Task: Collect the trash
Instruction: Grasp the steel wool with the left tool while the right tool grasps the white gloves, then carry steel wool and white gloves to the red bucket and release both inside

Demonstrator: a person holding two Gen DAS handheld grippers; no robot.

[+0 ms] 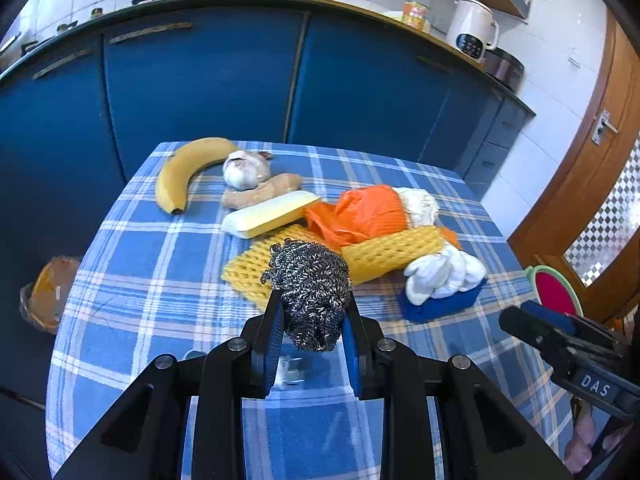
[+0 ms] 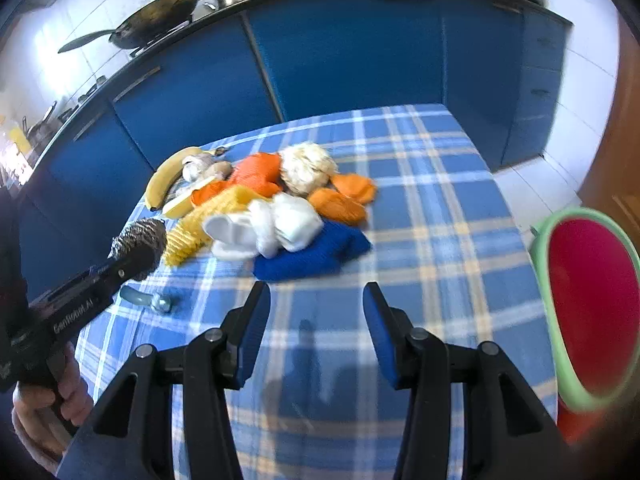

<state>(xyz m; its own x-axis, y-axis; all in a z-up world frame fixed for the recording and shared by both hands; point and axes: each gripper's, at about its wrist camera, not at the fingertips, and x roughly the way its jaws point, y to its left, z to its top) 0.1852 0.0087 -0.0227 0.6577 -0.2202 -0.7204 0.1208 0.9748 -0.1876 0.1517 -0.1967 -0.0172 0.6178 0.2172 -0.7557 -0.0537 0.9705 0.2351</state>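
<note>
A: What's the biggest thing here?
B: The table, under a blue plaid cloth, with blue cabinets behind it. At its right edge stands a bin, green rim and red inside.

A: And on the cloth?
B: A heap near the far side: a banana, an orange bag, yellow foam net, a pale block, a blue cloth with white wads on it, then ginger and garlic. Closer in, a small metal piece lies alone.

A: The left gripper?
B: Pinching a steel scourer between its blue pads, lifted clear of the cloth, in front of the foam net.

A: The right gripper?
B: Jaws spread, nothing between them, over bare cloth just short of the blue cloth, with the bin off to its right
</note>
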